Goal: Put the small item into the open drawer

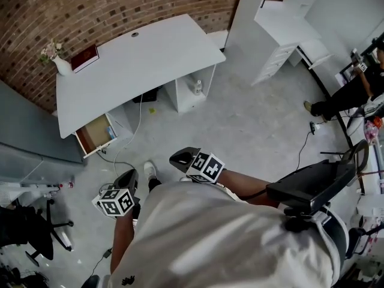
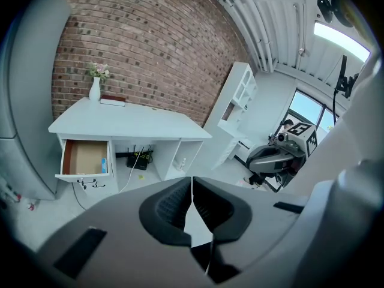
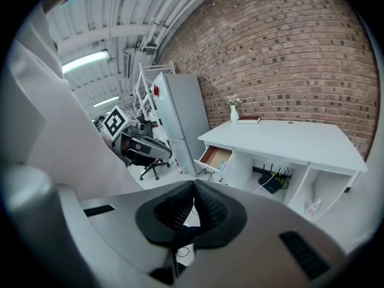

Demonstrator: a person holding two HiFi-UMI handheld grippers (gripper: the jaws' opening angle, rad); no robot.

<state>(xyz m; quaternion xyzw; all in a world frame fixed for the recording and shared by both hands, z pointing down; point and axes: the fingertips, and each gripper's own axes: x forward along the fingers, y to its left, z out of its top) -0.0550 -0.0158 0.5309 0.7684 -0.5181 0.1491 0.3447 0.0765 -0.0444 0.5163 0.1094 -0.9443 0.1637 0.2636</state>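
The white desk (image 1: pixel 144 53) stands against the brick wall, its left drawer (image 1: pixel 96 134) pulled open with a wooden bottom and a small blue thing (image 2: pixel 104 164) inside. A small white bottle (image 1: pixel 198 87) stands in the desk's open shelf. Both grippers hang close to the person's body, well away from the desk. The left gripper (image 1: pixel 127 179) is shut with nothing between its pads (image 2: pixel 174 206). The right gripper (image 1: pixel 183 158) is also shut and empty. The drawer (image 3: pixel 216 158) also shows in the right gripper view, with the left gripper (image 3: pixel 141 146) off to its left.
A vase with flowers (image 1: pixel 60 62) and a red book (image 1: pixel 84 57) sit at the desk's back left. Cables (image 1: pixel 135 131) run down to the floor below it. A black office chair (image 1: pixel 36 227) stands at the left, white shelving (image 1: pixel 282 35) at the right, another person (image 1: pixel 348 95) at the far right.
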